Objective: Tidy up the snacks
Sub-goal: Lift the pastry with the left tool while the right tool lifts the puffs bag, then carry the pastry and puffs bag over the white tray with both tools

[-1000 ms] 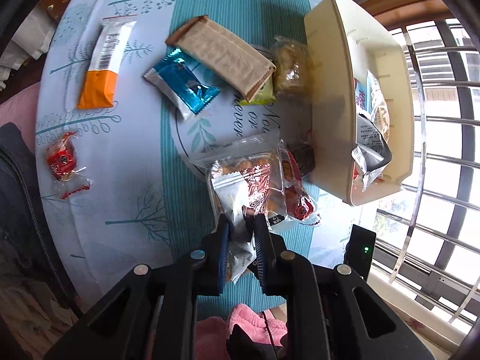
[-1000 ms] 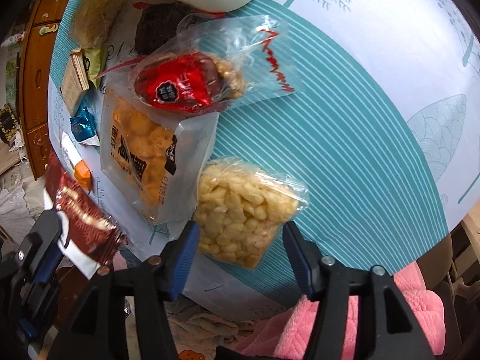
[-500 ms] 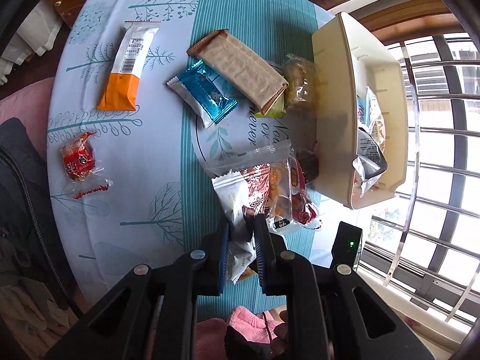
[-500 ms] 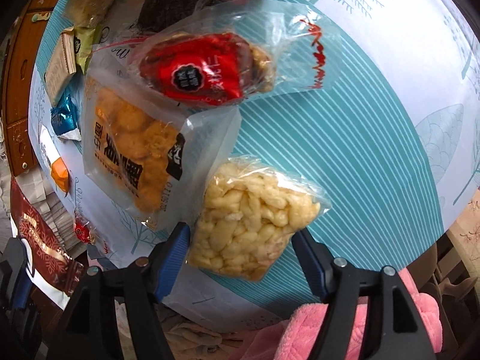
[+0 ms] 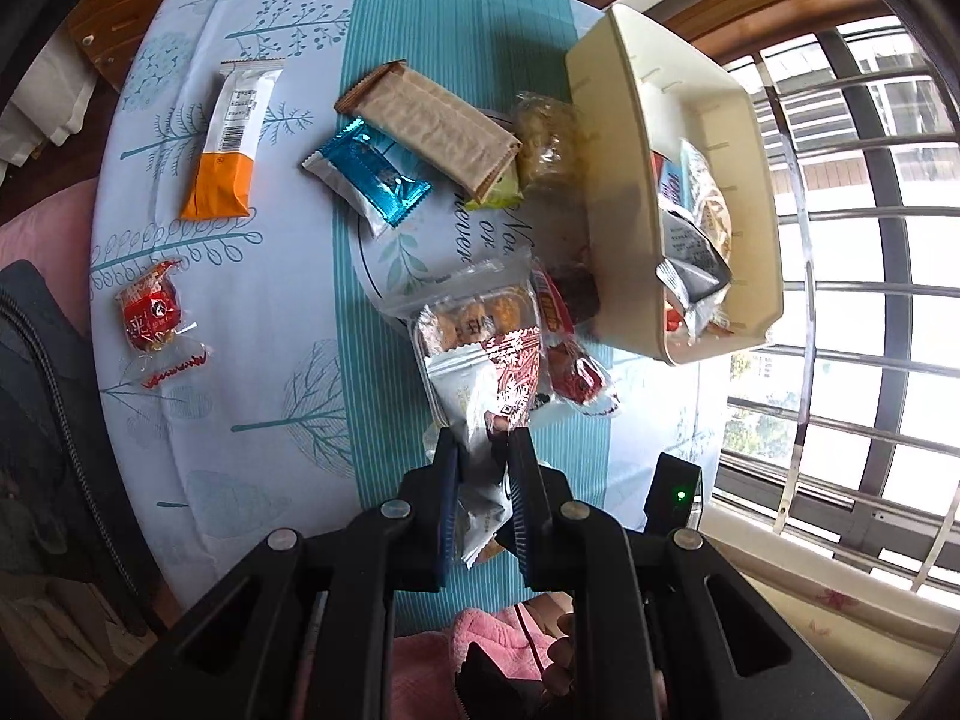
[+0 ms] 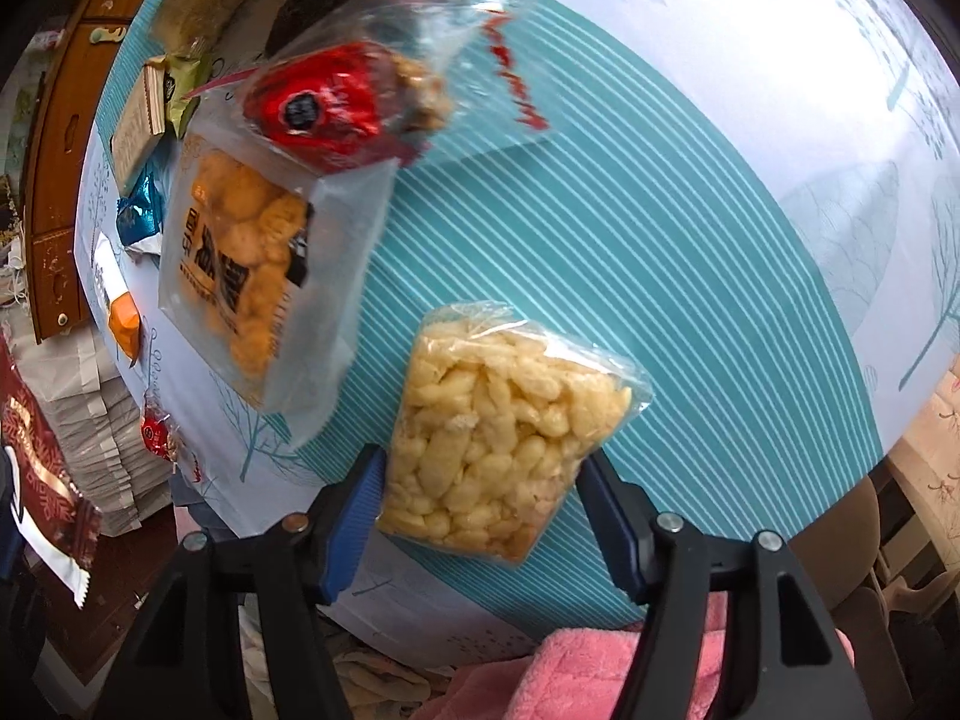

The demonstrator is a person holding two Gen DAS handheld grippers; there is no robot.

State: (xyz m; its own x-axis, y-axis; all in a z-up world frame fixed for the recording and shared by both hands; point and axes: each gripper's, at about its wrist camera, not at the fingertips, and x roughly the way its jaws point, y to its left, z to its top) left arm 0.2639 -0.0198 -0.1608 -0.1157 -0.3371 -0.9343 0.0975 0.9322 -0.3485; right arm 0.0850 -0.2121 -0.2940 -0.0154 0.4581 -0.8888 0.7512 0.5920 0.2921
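Two grippers are working over the surface [image 5: 288,324]. The left gripper [image 5: 485,450] is pinching a silver and dark red snack packet [image 5: 480,384] tight between its pads, the packet's lower corner hanging below the jaws. The right gripper [image 6: 480,480] is straddling a clear bag of pale yellow puffs [image 6: 498,426]; its jaws have just been narrowing and both pads are now pressing on the bag's sides. Just beyond the held packet a clear bag of orange snacks [image 5: 480,312] is lying, with a red-wrapped snack [image 5: 576,372] at its right. The cream bin [image 5: 612,138] is sitting at the far right of the surface, already holding several packets. Farther left, a brown cracker pack [image 5: 432,126], a blue sachet [image 5: 372,174], an orange-and-white bar [image 5: 231,144] and a small red candy [image 5: 153,312] are lying apart from one another.
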